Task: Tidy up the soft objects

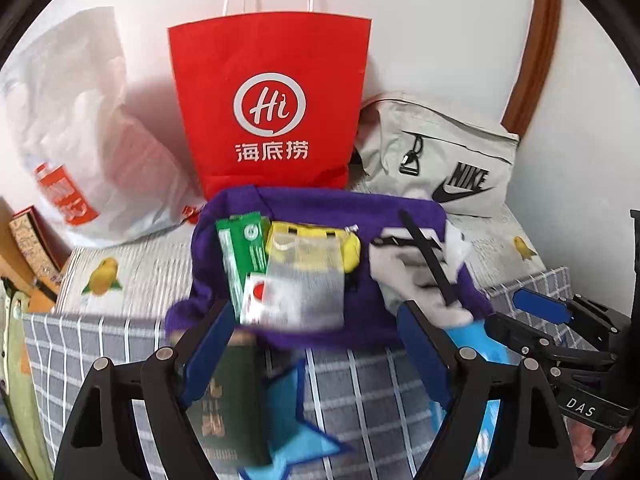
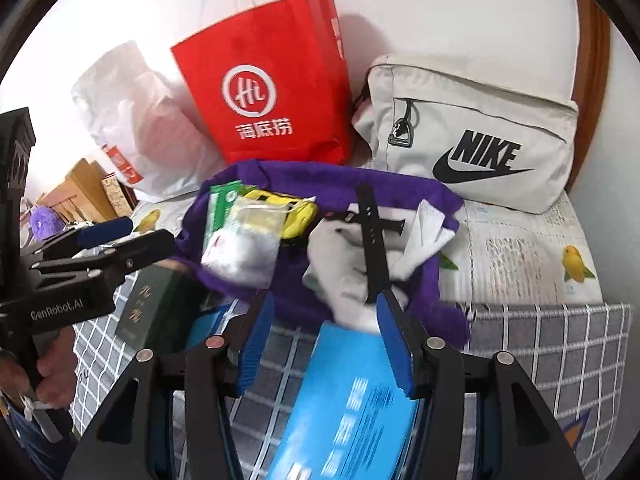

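On purple cloth [image 1: 320, 208] — two socks [image 1: 404, 276].

A rumpled purple cloth [image 1: 360, 208] lies spread on the bed, with a crumpled white sock [image 1: 416, 280] resting on its right half.

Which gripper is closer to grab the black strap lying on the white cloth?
The right gripper, probably. The black strap on the white cloth ends right at its blue finger. The left gripper sits nearer the green packet. Both stand open, holding nothing.
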`<state>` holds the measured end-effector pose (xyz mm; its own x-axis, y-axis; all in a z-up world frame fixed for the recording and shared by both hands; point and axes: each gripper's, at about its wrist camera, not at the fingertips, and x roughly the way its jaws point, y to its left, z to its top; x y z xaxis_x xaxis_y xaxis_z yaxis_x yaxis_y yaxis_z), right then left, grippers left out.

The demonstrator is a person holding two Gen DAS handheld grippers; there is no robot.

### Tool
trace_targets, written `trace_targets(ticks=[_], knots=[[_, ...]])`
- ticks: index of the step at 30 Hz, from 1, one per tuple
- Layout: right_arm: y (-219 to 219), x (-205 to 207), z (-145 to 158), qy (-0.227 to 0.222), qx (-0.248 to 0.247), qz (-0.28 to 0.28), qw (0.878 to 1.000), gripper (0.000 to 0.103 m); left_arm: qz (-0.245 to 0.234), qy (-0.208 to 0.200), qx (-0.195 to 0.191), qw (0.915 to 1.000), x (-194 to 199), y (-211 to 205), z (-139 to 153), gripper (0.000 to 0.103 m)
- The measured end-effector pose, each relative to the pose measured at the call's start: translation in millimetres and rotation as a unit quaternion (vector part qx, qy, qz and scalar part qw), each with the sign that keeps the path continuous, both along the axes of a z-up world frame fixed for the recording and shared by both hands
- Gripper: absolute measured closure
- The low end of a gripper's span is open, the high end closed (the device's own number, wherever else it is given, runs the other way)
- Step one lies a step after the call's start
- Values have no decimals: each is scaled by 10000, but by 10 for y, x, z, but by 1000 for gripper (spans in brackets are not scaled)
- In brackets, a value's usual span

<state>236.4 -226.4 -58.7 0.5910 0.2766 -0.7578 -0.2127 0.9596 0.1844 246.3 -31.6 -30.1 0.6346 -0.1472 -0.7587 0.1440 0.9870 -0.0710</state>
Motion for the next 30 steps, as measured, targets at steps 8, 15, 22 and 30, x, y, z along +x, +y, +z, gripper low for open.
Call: trace_targets(ticks=[8,15,22,30], knots=[[59,-657,114,-227,44,-121,9997,27,133,-157,27,9998,-821,71,63,16],[120,-1191,222,-524,12,-138,9985,18,294,-311,39,9991,-1432,120,96,13],[161,-1697,238,-748,-142,-126,9970,9,356,-514,29,9980,-1888,117,156,11],[43,-2074,258,-887,-66,-234,9958,9,452,-609,136,9970,-2231,55,146,11]])
